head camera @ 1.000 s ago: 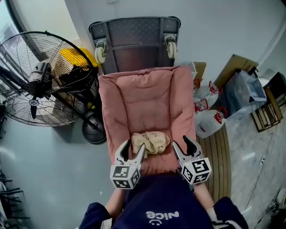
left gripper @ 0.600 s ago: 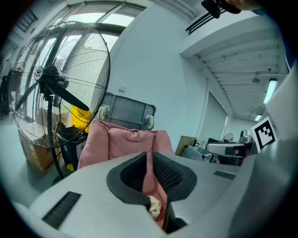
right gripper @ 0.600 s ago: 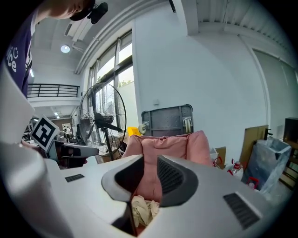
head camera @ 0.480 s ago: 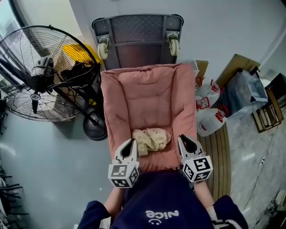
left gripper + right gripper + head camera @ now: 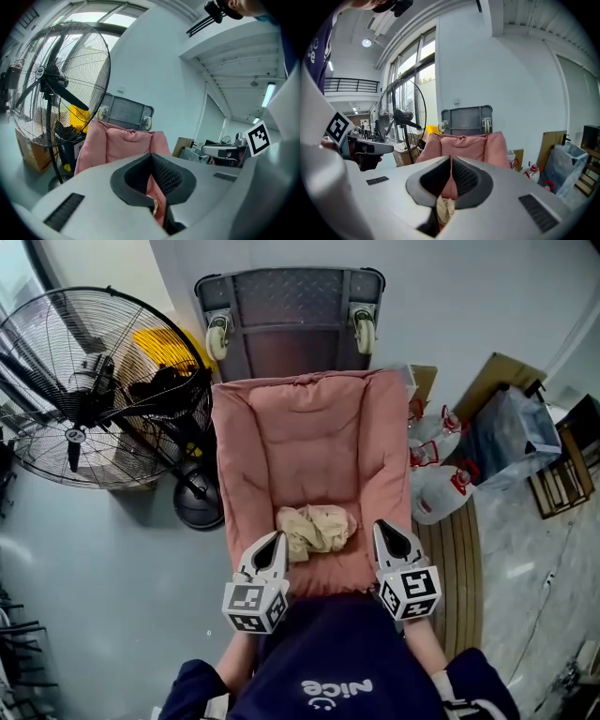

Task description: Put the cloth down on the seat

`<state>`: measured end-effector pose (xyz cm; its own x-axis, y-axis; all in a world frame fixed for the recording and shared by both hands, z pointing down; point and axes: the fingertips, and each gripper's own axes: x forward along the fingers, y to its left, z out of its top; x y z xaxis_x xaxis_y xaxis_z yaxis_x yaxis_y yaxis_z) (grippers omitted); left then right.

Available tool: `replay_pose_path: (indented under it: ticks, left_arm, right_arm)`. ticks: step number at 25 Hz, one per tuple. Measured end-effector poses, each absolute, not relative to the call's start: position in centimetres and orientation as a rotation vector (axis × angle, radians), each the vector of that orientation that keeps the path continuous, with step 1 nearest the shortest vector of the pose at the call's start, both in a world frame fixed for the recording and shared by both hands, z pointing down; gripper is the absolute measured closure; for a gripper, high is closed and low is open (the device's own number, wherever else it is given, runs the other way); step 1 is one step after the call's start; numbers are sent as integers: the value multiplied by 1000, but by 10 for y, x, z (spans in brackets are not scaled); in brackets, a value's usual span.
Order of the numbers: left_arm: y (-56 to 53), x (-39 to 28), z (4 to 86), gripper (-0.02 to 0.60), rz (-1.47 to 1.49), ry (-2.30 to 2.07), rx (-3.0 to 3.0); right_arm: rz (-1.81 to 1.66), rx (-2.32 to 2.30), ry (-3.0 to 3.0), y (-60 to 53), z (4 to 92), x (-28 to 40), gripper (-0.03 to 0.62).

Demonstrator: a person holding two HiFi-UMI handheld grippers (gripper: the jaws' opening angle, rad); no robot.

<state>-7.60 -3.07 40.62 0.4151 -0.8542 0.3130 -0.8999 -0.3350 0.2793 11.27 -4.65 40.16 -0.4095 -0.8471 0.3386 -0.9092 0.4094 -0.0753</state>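
A crumpled beige cloth (image 5: 317, 529) lies loose on the front part of the pink padded seat (image 5: 300, 442). My left gripper (image 5: 275, 541) sits at the cloth's left edge, jaws shut with nothing between them. My right gripper (image 5: 385, 530) hangs over the seat's right front corner, a little apart from the cloth, also shut and empty. In the left gripper view the closed left gripper (image 5: 151, 157) points at the seat's (image 5: 117, 143) backrest. In the right gripper view the closed right gripper (image 5: 451, 161) has a bit of the cloth (image 5: 444, 208) showing below its jaws.
A large floor fan (image 5: 89, 390) stands left of the seat, its round base (image 5: 195, 507) close by. A grey platform trolley (image 5: 286, 310) leans on the wall behind. White jugs (image 5: 436, 493), cardboard and a plastic bag (image 5: 511, 437) crowd the right side.
Both grippers' jaws have gone from wide open to shut. Both have drawn back slightly toward the person. The cloth stays where it lay on the seat.
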Motion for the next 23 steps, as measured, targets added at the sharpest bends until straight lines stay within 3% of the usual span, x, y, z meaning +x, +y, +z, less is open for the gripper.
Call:
replay_pose_path:
  ticks: [23]
  left_arm:
    - [-14,-73,402,561,123,-1525,2283]
  right_arm:
    - [350,1527,-2429,-27,406,117,542]
